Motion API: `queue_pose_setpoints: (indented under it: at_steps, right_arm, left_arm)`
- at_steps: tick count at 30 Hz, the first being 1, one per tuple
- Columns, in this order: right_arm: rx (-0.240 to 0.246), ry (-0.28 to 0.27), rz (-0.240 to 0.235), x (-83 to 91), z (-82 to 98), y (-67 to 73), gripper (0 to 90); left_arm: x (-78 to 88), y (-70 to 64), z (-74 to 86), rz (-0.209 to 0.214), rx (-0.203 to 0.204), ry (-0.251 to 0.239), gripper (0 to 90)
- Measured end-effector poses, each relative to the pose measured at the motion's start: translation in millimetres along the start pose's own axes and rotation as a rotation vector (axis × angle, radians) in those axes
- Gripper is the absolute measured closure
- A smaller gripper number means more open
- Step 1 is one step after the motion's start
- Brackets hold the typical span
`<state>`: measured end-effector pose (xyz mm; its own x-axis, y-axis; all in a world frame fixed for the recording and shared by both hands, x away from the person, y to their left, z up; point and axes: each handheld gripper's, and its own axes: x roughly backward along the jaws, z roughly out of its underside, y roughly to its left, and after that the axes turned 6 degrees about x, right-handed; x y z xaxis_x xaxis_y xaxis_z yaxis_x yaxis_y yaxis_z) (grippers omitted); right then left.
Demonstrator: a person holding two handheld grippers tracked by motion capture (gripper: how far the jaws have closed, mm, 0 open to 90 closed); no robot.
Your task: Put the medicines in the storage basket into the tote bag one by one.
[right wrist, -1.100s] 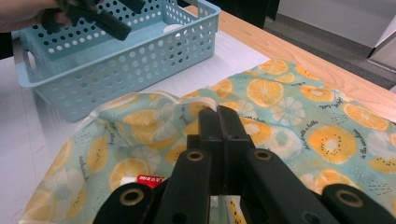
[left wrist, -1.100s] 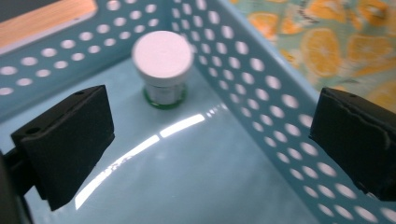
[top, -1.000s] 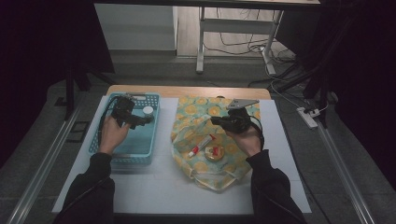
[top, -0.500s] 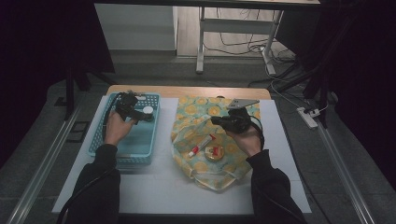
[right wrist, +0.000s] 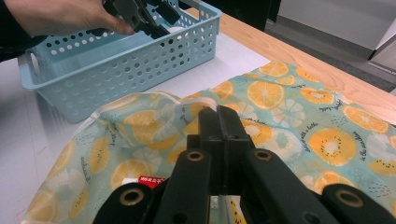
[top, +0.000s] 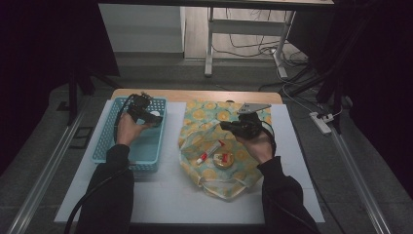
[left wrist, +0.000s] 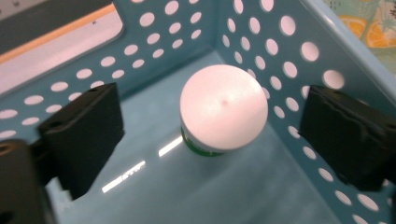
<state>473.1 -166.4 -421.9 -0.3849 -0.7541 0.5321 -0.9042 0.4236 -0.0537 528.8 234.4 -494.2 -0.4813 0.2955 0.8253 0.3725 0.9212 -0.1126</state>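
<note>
Jar (left wrist: 223, 108), white-lidded, stands on the floor of the blue basket (top: 109, 141) near its far corner, now loose between the spread jaws of the left gripper (left wrist: 212, 133), which have just begun narrowing without touching it and have drawn back a little from where they hung a second ago, so I judge it delivered and that hand free for the next item. Right gripper (right wrist: 219, 122) hangs with jaws pressed together, empty, over the fruit-print cloth (top: 214, 114), unmoved. Counted: one jar, one basket, one cloth, and on the cloth one tube (top: 209, 150) and one round tin (top: 224, 159) left to move.
</note>
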Motion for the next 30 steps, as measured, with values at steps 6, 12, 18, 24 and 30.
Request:
queue_pose_setpoints:
  at_steps: [6,12,18,24,30]
  right_arm:
    - [0.002,0.0,0.0,0.2,-0.3,0.4,90.0]
    - [0.009,0.0,0.002,-0.2,-0.8,1.4,90.0]
    - [0.014,0.003,0.002,-0.4,-1.4,2.4,90.0]
    - [0.013,-0.001,0.004,0.3,-1.5,2.1,90.0]
    - [0.008,0.0,0.004,0.1,-0.9,1.0,90.0]
  left_arm:
    - [-4.5,-0.8,-0.3,0.011,-0.026,0.025,29.6]
    - [-6.6,-0.7,-1.1,0.036,-0.018,0.039,45.5]
    - [-5.4,-4.4,-1.7,0.01,-0.02,0.05,50.1]
    - [1.4,-2.6,-1.8,0.018,0.019,0.037,50.3]
    - [13.9,-2.6,-2.5,0.033,0.017,0.019,50.3]
